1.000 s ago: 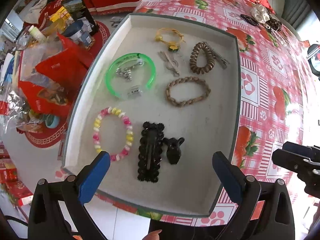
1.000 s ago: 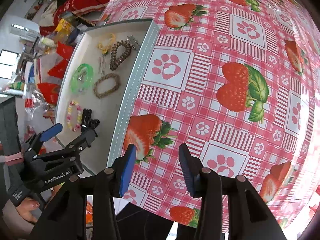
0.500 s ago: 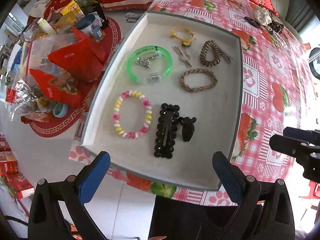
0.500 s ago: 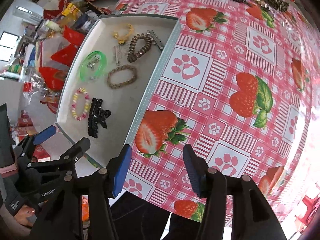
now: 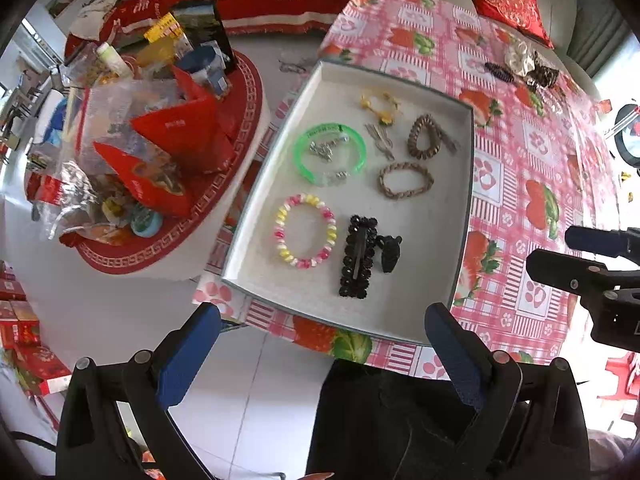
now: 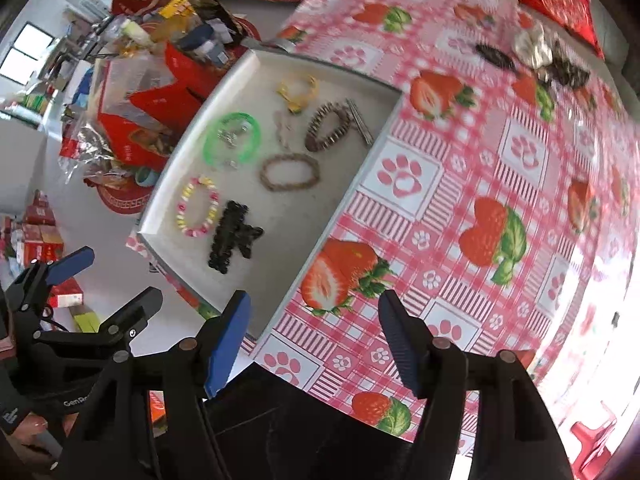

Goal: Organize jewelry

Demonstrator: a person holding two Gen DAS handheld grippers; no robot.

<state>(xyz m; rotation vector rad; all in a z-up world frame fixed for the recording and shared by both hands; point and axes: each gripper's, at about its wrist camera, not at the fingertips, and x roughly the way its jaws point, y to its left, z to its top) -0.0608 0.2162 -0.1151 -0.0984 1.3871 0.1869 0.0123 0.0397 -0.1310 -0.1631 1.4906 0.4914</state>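
Note:
A grey tray lies on the strawberry tablecloth. In it lie a green bangle, a pink-yellow bead bracelet, a black hair clip, a braided brown band, a brown coil tie and a yellow piece. My left gripper is open and empty, held back off the table's near edge. My right gripper is open and empty, above the near edge beside the tray. Loose hair pieces lie at the far end.
A low round table with red bags, packets and bottles stands left of the tray. Red boxes sit on the floor at left. Red cushions lie beyond the table. The right gripper shows at right in the left wrist view.
Both grippers have pulled back and up from the tray, so it looks smaller and farther. The right gripper's jaws have opened wider. Nothing in the tray moved.

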